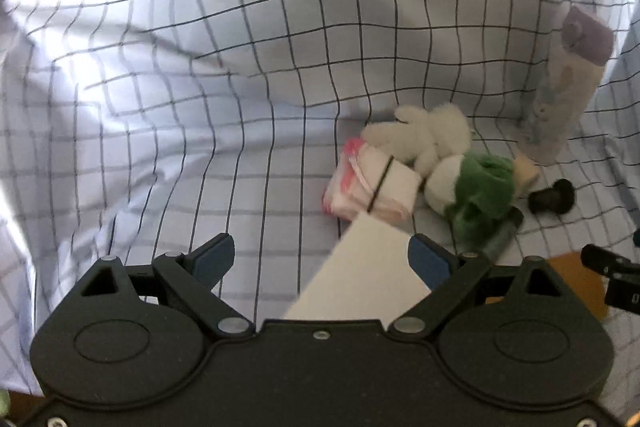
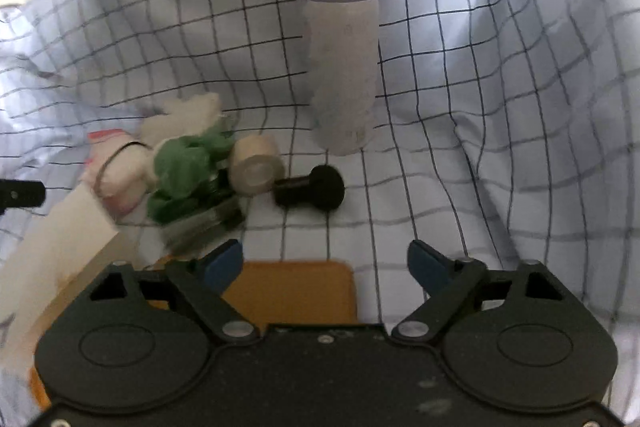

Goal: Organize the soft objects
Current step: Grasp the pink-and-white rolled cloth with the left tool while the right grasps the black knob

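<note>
A white plush with a green part (image 1: 452, 163) lies on the checked bedsheet (image 1: 200, 107), touching a pink-and-white cloth bundle (image 1: 370, 185) bound by a black band. The right wrist view shows the same plush (image 2: 184, 163) and bundle (image 2: 120, 171). My left gripper (image 1: 322, 259) is open and empty, nearer than the bundle, with a white card (image 1: 360, 279) between its fingers' line of sight. My right gripper (image 2: 326, 263) is open and empty, above an orange flat object (image 2: 288, 291).
A tall bottle with a purple lid (image 2: 344, 55) stands on the sheet. A beige tape roll (image 2: 256, 171) and a black knob-shaped piece (image 2: 316, 189) lie before it. A dark tube (image 2: 208, 223) lies under the plush. The sheet rises in folds behind.
</note>
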Action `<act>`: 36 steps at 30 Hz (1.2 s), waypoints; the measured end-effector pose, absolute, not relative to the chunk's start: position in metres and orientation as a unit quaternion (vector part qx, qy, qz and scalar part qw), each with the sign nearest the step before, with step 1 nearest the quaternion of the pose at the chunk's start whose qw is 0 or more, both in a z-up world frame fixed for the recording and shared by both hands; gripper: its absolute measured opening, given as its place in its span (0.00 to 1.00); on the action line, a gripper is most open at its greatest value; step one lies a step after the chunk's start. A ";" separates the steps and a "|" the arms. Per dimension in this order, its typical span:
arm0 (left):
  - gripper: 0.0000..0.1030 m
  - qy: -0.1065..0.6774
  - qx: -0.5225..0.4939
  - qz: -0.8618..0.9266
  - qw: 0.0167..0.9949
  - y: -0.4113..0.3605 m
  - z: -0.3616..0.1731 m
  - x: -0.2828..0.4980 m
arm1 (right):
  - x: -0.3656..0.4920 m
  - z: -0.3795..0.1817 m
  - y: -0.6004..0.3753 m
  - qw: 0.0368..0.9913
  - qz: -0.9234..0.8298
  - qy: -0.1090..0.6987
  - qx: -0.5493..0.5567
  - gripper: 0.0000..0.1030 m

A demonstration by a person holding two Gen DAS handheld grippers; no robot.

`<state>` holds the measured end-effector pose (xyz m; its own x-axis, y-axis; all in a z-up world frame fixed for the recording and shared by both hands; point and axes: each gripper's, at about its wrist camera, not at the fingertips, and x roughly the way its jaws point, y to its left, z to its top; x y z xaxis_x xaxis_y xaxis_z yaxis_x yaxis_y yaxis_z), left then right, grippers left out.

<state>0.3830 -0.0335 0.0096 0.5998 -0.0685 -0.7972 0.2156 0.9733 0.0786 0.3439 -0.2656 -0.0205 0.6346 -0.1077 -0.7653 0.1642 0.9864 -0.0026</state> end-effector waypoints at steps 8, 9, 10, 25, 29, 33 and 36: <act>0.88 0.449 0.093 -0.100 0.883 -0.039 -0.010 0.418 | 0.395 -0.045 -0.265 0.903 -0.065 0.424 0.015 0.84; 0.88 0.449 0.095 -0.103 0.882 -0.040 -0.011 0.421 | 0.400 -0.047 -0.265 0.903 -0.063 0.425 0.017 0.84; 0.88 0.450 0.097 -0.107 0.881 -0.042 -0.012 0.423 | 0.405 -0.049 -0.264 0.902 -0.065 0.427 0.016 0.84; 0.90 0.454 0.120 -0.133 0.873 -0.070 -0.031 0.449 | 0.422 -0.065 -0.272 0.891 -0.063 0.447 0.042 0.55; 0.91 0.468 0.130 -0.132 0.864 -0.074 -0.045 0.464 | 0.413 -0.058 -0.279 0.893 -0.066 0.441 0.051 0.55; 0.79 0.486 0.120 -0.141 0.854 -0.075 -0.058 0.479 | 0.406 -0.050 -0.282 0.896 -0.069 0.436 0.053 0.55; 0.69 0.489 0.089 -0.158 0.853 -0.070 -0.060 0.485 | 0.399 -0.044 -0.283 0.898 -0.070 0.430 0.054 0.55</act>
